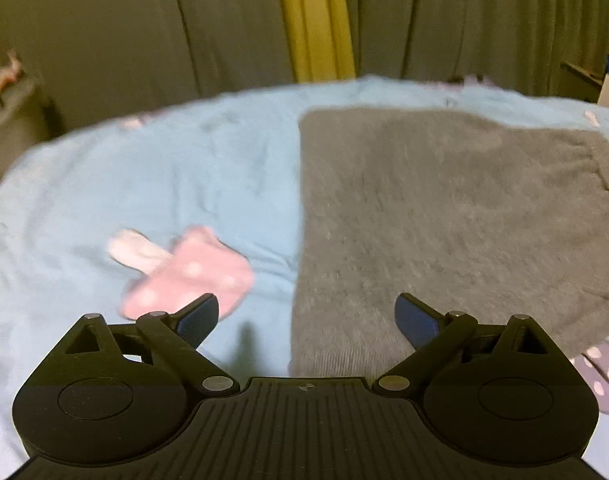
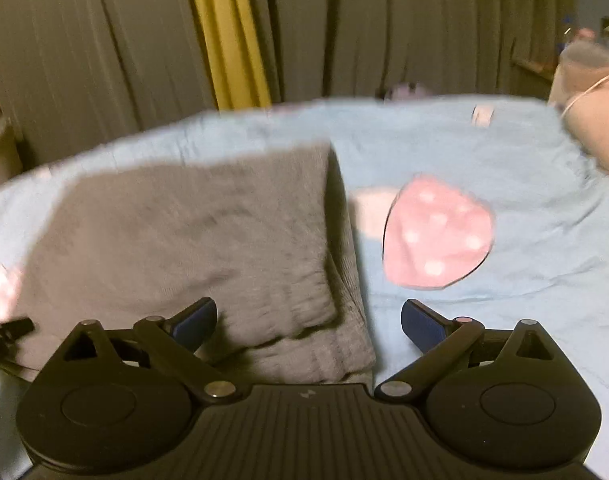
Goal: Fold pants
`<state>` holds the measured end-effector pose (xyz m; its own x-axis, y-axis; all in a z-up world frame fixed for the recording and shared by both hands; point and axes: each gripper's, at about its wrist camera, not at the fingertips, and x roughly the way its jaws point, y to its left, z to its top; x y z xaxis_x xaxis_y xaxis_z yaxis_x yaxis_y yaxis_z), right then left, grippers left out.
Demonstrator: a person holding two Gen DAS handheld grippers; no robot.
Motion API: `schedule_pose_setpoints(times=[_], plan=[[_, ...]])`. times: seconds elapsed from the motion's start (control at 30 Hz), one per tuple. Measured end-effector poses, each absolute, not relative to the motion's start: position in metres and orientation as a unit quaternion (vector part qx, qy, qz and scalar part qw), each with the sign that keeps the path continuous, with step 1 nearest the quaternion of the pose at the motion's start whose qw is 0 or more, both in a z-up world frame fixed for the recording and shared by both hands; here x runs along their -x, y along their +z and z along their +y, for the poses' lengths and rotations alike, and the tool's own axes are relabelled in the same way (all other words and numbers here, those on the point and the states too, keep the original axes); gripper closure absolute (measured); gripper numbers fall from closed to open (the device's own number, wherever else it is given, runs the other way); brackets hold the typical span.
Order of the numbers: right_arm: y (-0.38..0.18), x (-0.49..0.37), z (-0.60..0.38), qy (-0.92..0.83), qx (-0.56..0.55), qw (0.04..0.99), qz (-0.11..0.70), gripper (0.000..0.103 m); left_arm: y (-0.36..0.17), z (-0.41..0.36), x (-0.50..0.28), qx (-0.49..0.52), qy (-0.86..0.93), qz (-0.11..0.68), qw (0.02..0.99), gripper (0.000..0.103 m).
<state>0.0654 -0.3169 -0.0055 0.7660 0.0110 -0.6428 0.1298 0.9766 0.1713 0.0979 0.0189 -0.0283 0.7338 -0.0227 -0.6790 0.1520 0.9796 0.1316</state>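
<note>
Grey folded pants [image 1: 444, 216] lie flat on a light blue bed sheet [image 1: 184, 176]. In the left wrist view my left gripper [image 1: 306, 316] is open and empty, hovering over the pants' near left edge. In the right wrist view the pants [image 2: 192, 236] lie left of centre, with a folded layer on top and a ribbed band near the front. My right gripper [image 2: 308, 320] is open and empty above the pants' near right corner.
The sheet [image 2: 504, 152] has pink dotted prints [image 1: 188, 272], also in the right wrist view [image 2: 436, 232]. A purple dotted print [image 1: 600, 376] is at the right. Grey and yellow curtains [image 1: 312, 20] hang behind the bed. A person's arm [image 2: 600, 128] is at the far right.
</note>
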Motion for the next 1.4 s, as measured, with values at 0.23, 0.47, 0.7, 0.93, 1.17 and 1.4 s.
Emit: schedule_pose_setpoints(times=[0.23, 0.47, 0.7, 0.93, 1.17, 1.4], plan=[[-0.017, -0.003, -0.266, -0.014, -0.085, 0.928, 0.362, 0.004, -0.044, 0.005, -0.042, -0.046, -0.124, 0.389, 0.912, 0.000], [-0.014, 0.016, -0.245, -0.037, -0.074, 0.934, 0.348, 0.004, -0.051, -0.011, -0.031, -0.085, -0.067, 0.400, 0.910, 0.000], [-0.017, 0.022, -0.240, -0.061, -0.046, 0.940, 0.332, 0.004, -0.039, -0.003, -0.012, -0.082, -0.047, 0.363, 0.927, 0.000], [-0.020, 0.021, -0.230, -0.053, -0.021, 0.935, 0.350, 0.004, -0.033, -0.009, -0.006, -0.101, -0.052, 0.357, 0.927, 0.000], [-0.023, 0.018, -0.232, -0.059, -0.026, 0.931, 0.360, 0.004, -0.033, -0.003, -0.009, -0.073, -0.060, 0.373, 0.923, 0.000], [-0.024, 0.018, -0.233, -0.053, -0.030, 0.933, 0.354, 0.004, -0.040, -0.003, -0.017, -0.065, -0.055, 0.393, 0.915, 0.000]])
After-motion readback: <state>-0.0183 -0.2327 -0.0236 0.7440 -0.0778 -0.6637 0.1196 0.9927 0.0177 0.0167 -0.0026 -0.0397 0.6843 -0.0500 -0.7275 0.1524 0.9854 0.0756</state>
